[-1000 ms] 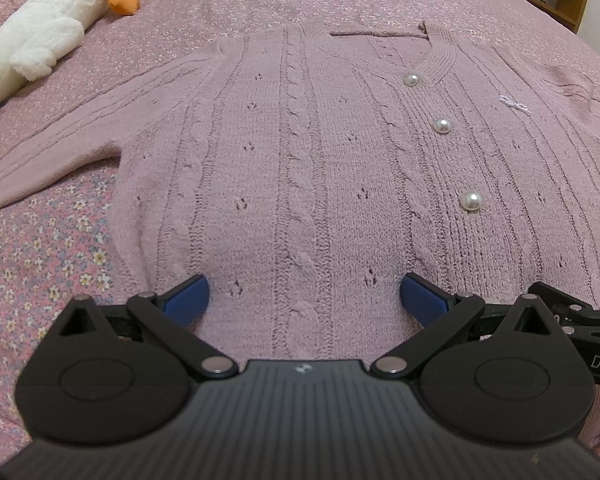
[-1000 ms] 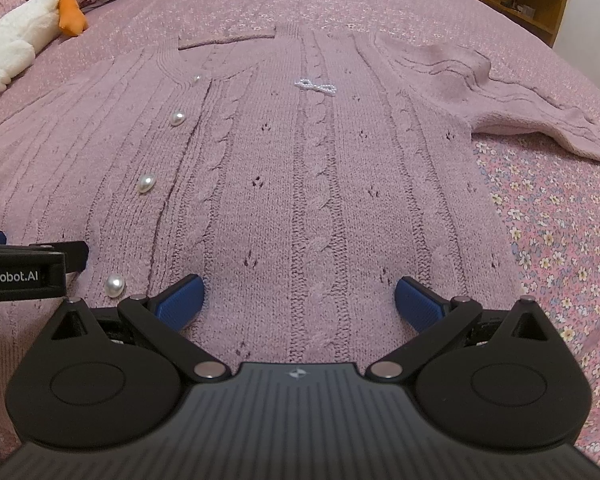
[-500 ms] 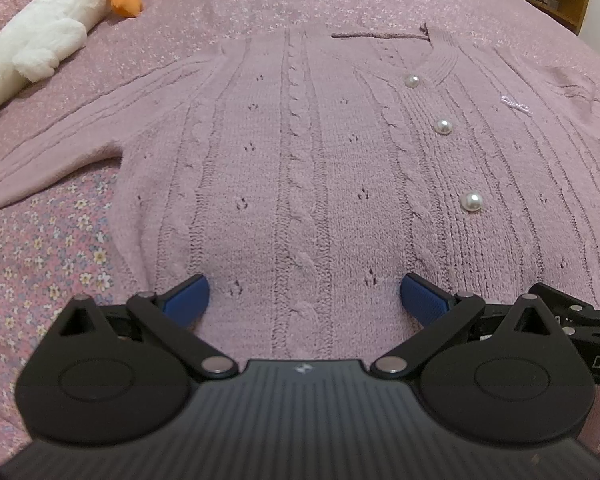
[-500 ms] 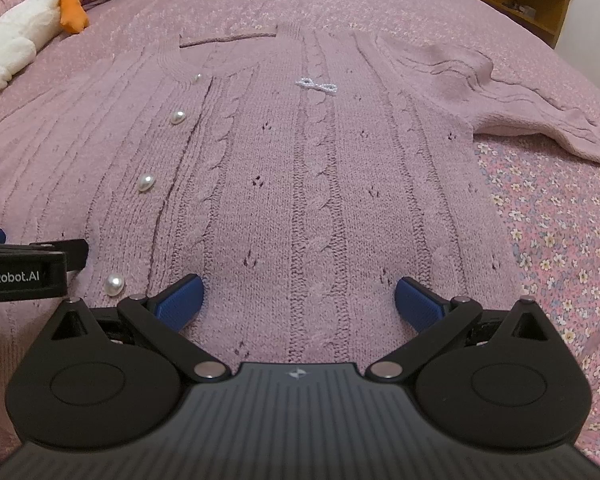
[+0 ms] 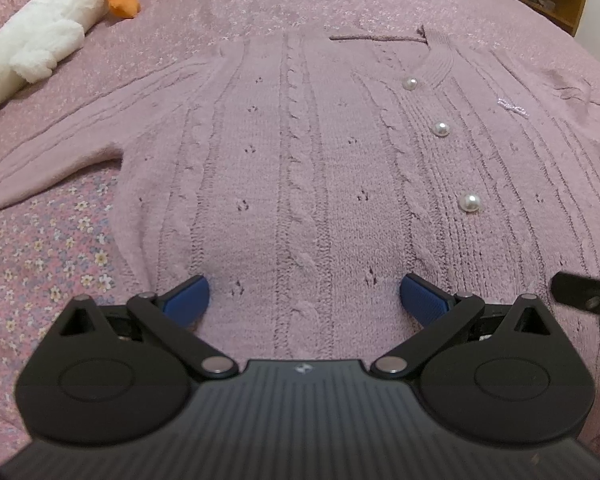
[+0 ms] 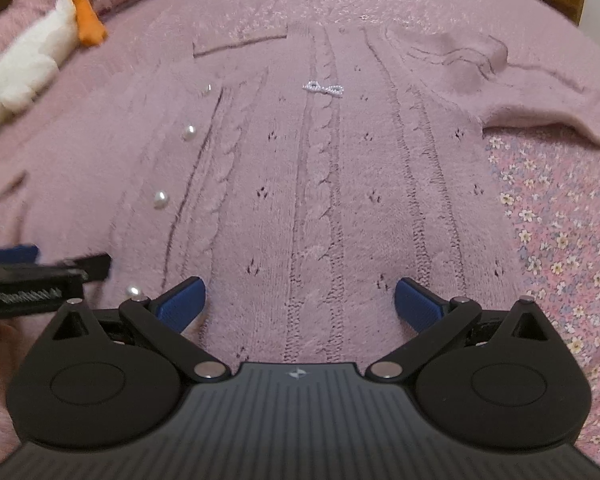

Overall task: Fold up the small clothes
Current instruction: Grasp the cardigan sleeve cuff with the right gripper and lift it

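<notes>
A plush toy (image 5: 32, 48) lies far left on the bed (image 5: 40, 248). My left gripper (image 5: 304, 294) is spread wide over the cardigan (image 5: 300, 168) — flat, buttoned, unfolded — and my right gripper (image 6: 300, 300) is spread too, gripping nothing.

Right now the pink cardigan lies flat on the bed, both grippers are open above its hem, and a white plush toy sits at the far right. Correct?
Not quite. The plush toy lies at the far left of the bed, as both wrist views show. The rest holds: the cardigan lies flat, and the left gripper and right gripper are open above its hem.
</notes>
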{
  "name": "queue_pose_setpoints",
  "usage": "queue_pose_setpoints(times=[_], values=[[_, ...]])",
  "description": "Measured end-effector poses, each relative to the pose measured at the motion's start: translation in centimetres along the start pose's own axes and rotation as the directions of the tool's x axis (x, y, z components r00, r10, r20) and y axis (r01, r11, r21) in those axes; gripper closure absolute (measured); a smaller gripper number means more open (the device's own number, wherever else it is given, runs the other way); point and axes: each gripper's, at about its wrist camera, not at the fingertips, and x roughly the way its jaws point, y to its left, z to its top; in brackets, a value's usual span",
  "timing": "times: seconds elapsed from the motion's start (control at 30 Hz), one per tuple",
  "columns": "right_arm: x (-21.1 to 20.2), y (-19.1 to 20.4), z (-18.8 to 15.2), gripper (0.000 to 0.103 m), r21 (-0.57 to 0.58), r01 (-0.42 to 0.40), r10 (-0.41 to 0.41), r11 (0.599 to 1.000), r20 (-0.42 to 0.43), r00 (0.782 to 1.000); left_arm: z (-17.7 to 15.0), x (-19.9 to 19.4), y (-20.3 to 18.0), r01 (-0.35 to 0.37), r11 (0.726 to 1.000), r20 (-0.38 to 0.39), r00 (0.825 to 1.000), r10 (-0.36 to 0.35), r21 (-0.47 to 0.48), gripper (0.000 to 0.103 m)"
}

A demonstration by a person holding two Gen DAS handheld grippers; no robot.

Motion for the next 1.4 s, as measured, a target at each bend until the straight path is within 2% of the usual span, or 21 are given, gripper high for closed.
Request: queue_pose_setpoints(times=[0.13,0.27,0.47,0.67,0.93,1.03,1.13,1.2,1.23,1.27,1.3,1.33,1.37,1.4], values=[[-1.4,-3.8,0.9,0.000,0.109,-0.099,0.097,0.989,0.026,0.995,0.4,-0.3,0.0,-0.005,1.000,-0.002,1.000,0.005,-0.027,0.000],[-2.5,-8.9,2.2,0.000,0.181,-0.126,0.113,0.975,0.081,0.990,1.1,-0.7,0.1,-0.017,0.998,0.008,1.000,0.017,-0.059,0.000],[-2.3,-17.0,4.2,0.000,0.244,-0.054,0.016,0.968,0.155,0.988,2.1,-1.3,0.0,-0.044,0.996,0.023,0.999,0.046,-0.076,0.000],[-0.5,-24.5,5.7,0.000,0.352,-0.042,-0.040,0.935,0.222,0.974,2.5,-1.2,0.0,-0.088,0.993,0.027,0.996,0.091,-0.081,0.000],[2.6,-29.6,9.3,0.000,0.421,-0.091,-0.058,0.903,0.327,0.943,2.7,-0.7,0.0,-0.104,0.990,0.021,0.994,0.106,-0.097,0.000],[3.7,-30.9,10.6,0.000,0.469,-0.103,-0.087,0.877,0.367,0.926,2.9,-0.9,-0.1,-0.099,0.991,0.035,0.994,0.103,-0.094,0.000],[3.4,-31.5,10.9,0.000,0.506,-0.069,-0.147,0.860,0.375,0.916,3.0,-1.1,-0.1,-0.103,0.990,0.041,0.993,0.108,-0.092,0.000],[3.7,-32.2,11.8,0.009,0.527,-0.034,-0.193,0.849,0.369,0.909,3.0,-1.2,0.0,-0.100,0.991,0.046,0.993,0.105,-0.094,0.000],[3.8,-32.5,12.1,0.018,0.536,-0.026,-0.206,0.844,0.368,0.907,3.0,-1.3,0.0,-0.099,0.991,0.049,0.993,0.104,-0.093,0.000],[4.0,-32.9,12.5,0.032,0.546,-0.023,-0.214,0.838,0.367,0.905,2.9,-1.3,0.0,-0.100,0.991,0.051,0.993,0.105,-0.090,0.000],[4.1,-33.2,12.8,0.054,0.556,-0.023,-0.220,0.831,0.367,0.904,2.8,-1.3,0.0,-0.102,0.991,0.051,0.993,0.106,-0.086,0.000],[4.3,-33.5,13.1,0.067,0.567,-0.026,-0.223,0.823,0.366,0.903,2.8,-1.3,0.1,-0.104,0.991,0.052,0.993,0.108,-0.081,0.000],[4.4,-33.9,13.4,0.087,0.587,-0.029,-0.231,0.809,0.363,0.903,2.7,-1.4,0.1,-0.106,0.991,0.052,0.993,0.110,-0.077,0.000],[4.3,-34.1,13.5,0.089,0.604,-0.033,-0.237,0.796,0.362,0.901,2.7,-1.4,0.2,-0.109,0.991,0.053,0.992,0.113,-0.076,0.000]])
